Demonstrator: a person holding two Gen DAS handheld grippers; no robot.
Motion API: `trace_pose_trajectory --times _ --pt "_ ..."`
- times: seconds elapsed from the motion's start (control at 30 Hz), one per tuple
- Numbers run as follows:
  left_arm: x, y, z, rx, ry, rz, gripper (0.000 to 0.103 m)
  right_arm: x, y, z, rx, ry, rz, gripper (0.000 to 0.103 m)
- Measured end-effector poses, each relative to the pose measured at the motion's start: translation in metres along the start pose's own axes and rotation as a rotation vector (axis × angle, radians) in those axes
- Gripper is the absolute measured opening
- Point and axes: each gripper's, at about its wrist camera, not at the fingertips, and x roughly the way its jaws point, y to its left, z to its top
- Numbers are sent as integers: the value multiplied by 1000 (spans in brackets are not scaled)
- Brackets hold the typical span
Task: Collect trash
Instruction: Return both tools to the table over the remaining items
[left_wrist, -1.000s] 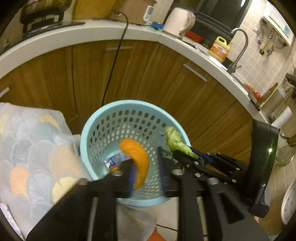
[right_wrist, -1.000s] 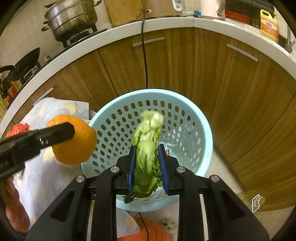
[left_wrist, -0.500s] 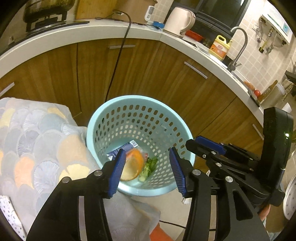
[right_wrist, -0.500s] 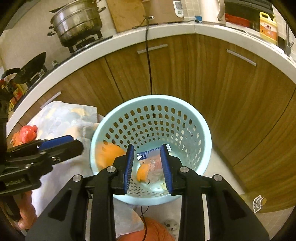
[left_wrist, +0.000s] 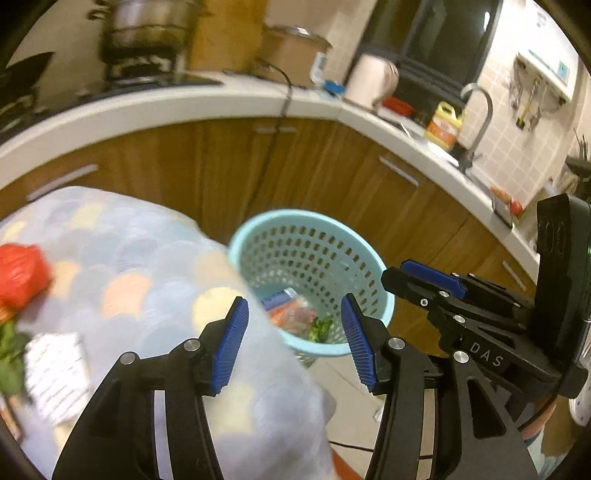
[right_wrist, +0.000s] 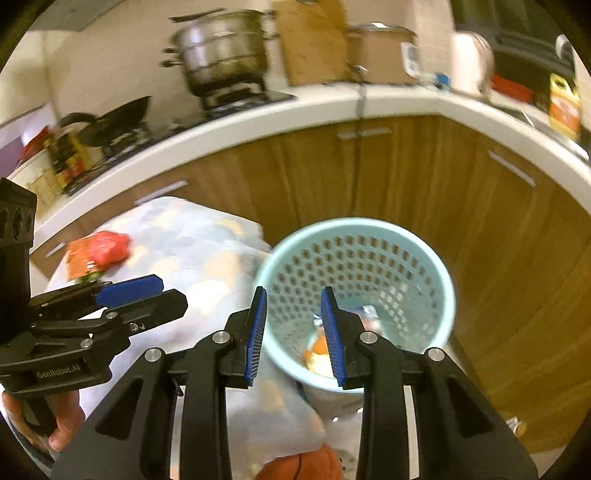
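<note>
Since the earlier frames the orange peel and the green leafy vegetable have been dropped from the jaws into the basket, and both grippers have been drawn back from it toward the cloth-covered table. The left gripper (left_wrist: 291, 343) is seen with its jaws apart and nothing between the pads; they have just been opening. The right gripper (right_wrist: 293, 332) is likewise seen parted and empty, its jaws narrower than the left's. One light blue perforated plastic basket (left_wrist: 306, 221) is counted, standing on the floor against the wooden cabinets (left_wrist: 207, 166), just ahead of and below both grippers, its rim beside the table edge. In the basket bottom several pieces of trash are seen: one blue and silver wrapper (left_wrist: 277, 298), an orange peel (right_wrist: 319, 347) and a green leaf scrap (left_wrist: 320, 328); further pieces are too blurred to count. The table is covered by one cloth with a scallop pattern (left_wrist: 129, 258), lying left of the left gripper. On it, well to the left of both grippers, one red bag (left_wrist: 22, 273) is seen, with green leaves (left_wrist: 9, 354) and one striped white packet (left_wrist: 59, 369) nearer the left gripper's base. In the right wrist view the left gripper is seen at the left, held by a hand (right_wrist: 55, 417).
</note>
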Motion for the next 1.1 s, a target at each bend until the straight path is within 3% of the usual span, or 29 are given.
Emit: trace_pose_trajectory --times 0.07,0.2,0.4,0.53,0.67,0.83,0.93,1.1 --pt "-29 13 -5 -33 -44 29 52 -8 21 1 -42 -18 20 29" --pt "-82 40 -15 -85 -124 121 55 -17 62 3 -111 -39 68 41" --pt "-161 104 -56 -228 -222 312 56 -13 123 -1 -199 -36 127 42" --pt "-194 150 -94 -358 -265 385 58 3 160 -8 -248 -27 148 42" --pt "-201 183 -118 -432 -240 439 58 30 193 -16 -298 0 180 42" --pt "-191 216 -137 -517 -191 447 58 63 227 -29 -356 32 188 40" --pt "-181 229 -145 -563 -171 435 58 80 233 -35 -362 74 210 32" --pt "-164 242 -146 -609 -142 421 58 95 232 -40 -352 110 222 31"
